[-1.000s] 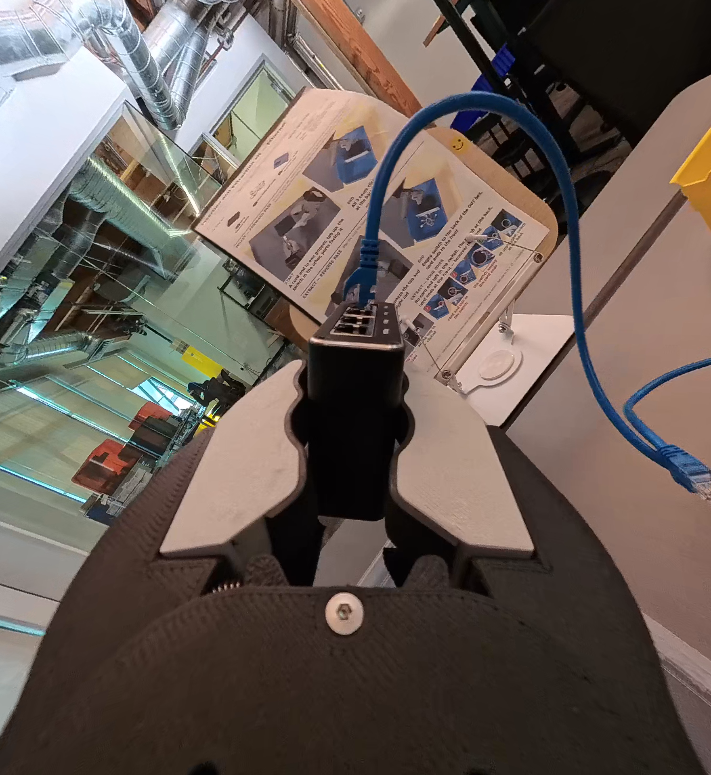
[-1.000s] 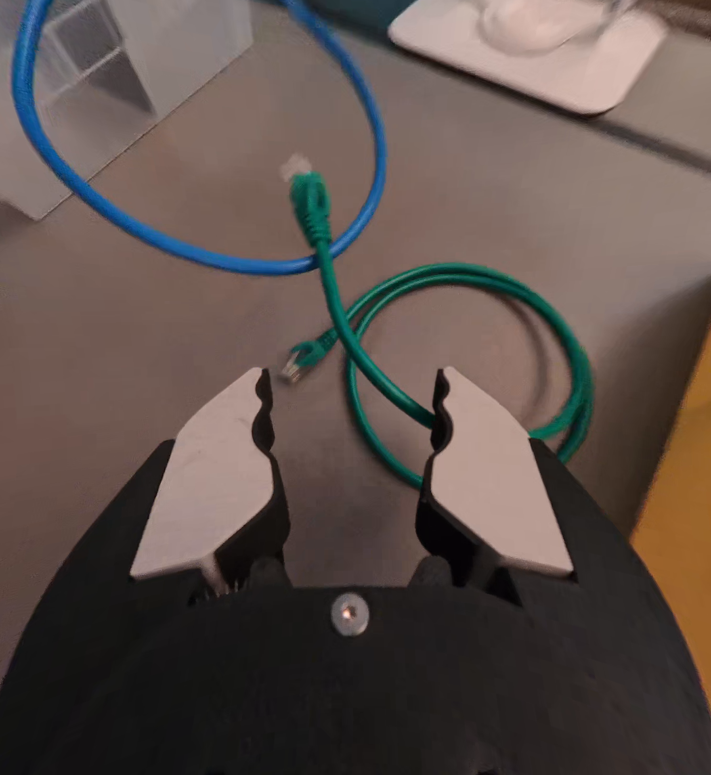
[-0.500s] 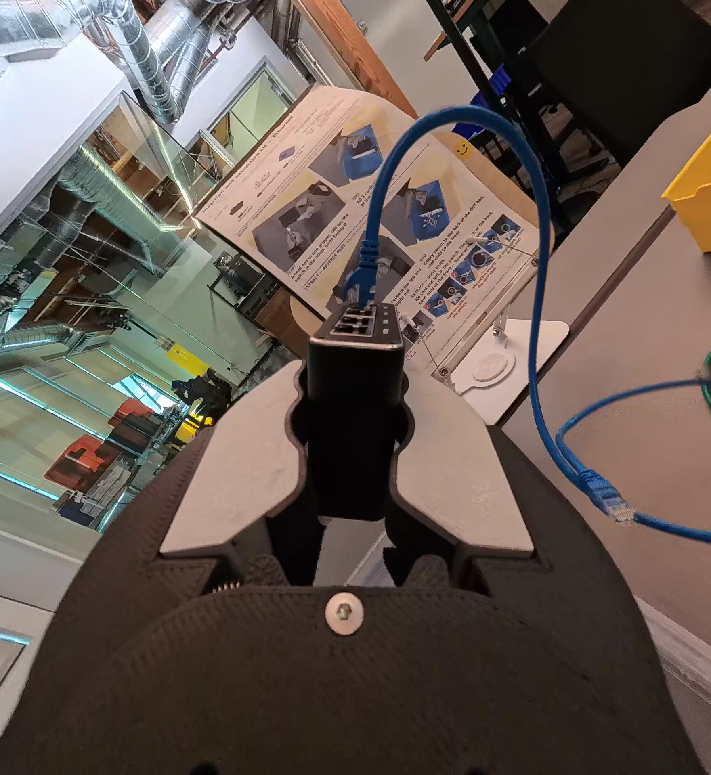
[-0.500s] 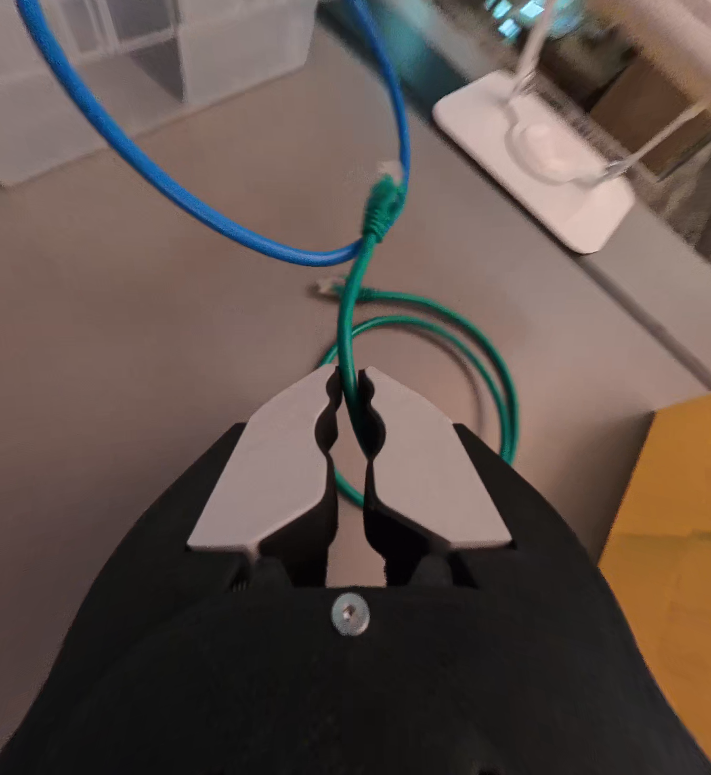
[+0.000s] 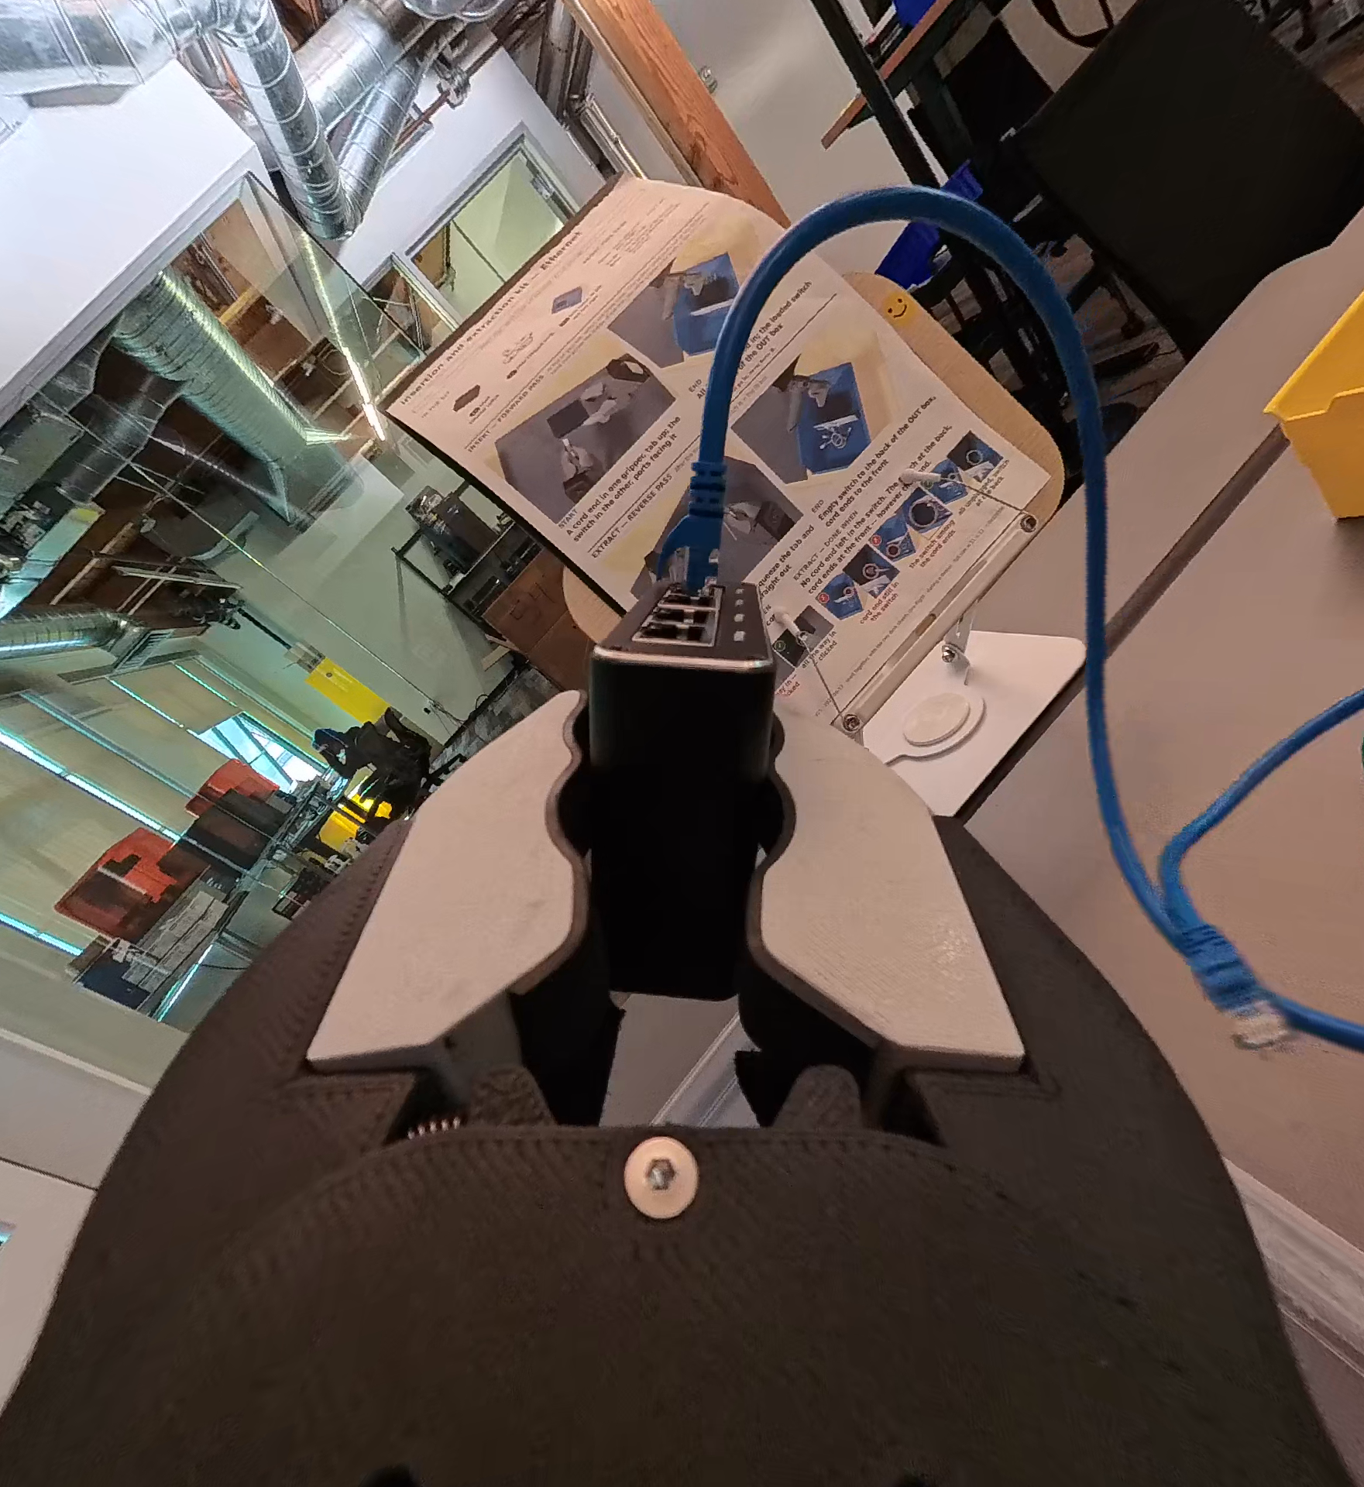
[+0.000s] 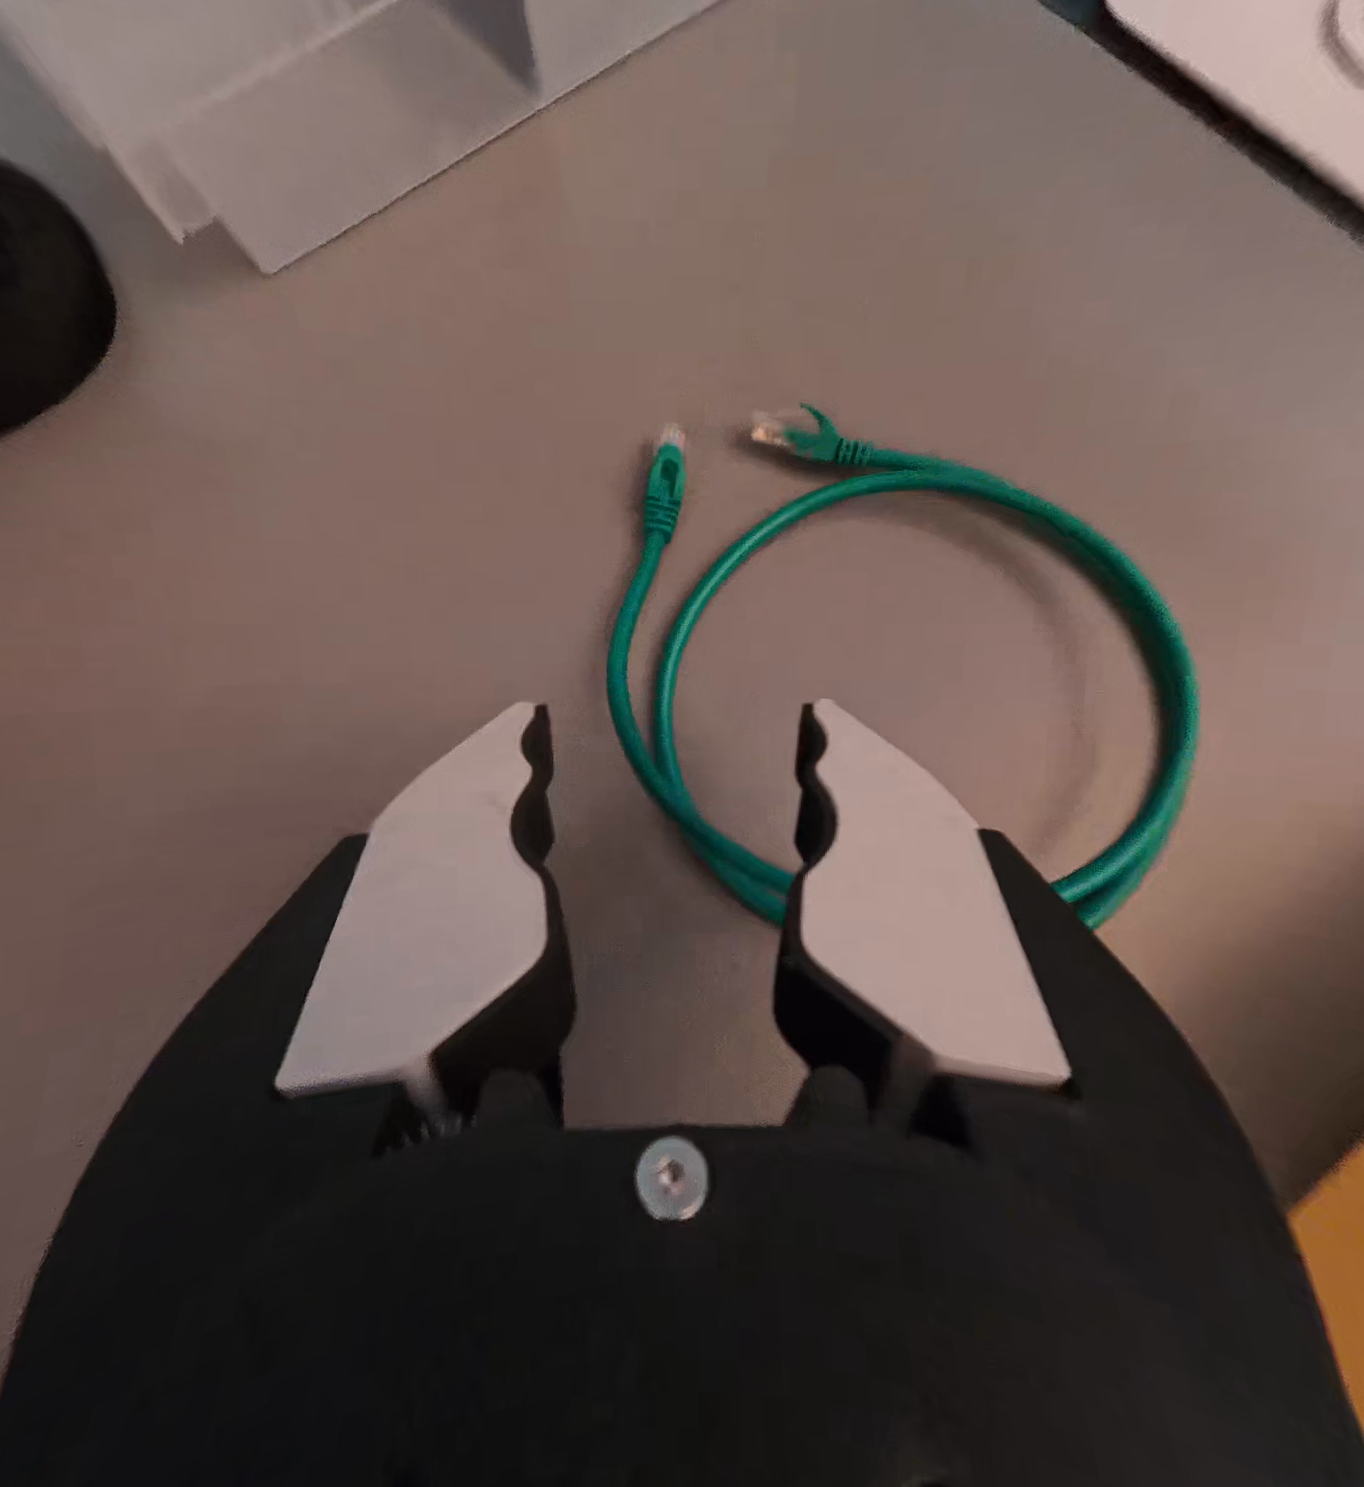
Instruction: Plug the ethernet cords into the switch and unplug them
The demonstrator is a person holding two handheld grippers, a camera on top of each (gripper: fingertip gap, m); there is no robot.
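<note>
Left gripper (image 5: 680, 792): we see it clamped on the switch (image 5: 680, 813), a black box held upright, ports facing away.
Blue cord (image 5: 1089, 563): one end plugged into a far port; free plug (image 5: 1230, 986) dangles above the table (image 5: 1266, 821).
Right gripper (image 6: 674, 728): jaws apart, empty, over our table.
Green cord (image 6: 984, 644): coiled flat, both plugs loose.

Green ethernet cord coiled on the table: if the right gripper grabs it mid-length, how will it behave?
The green ethernet cord will probably flop: it lies in a loose double loop on the grey table, so both ends would likely dangle and swing. It looks thin and light, so the open right gripper should lift it easily. Its smooth round jacket might slide between the fingers.
</note>
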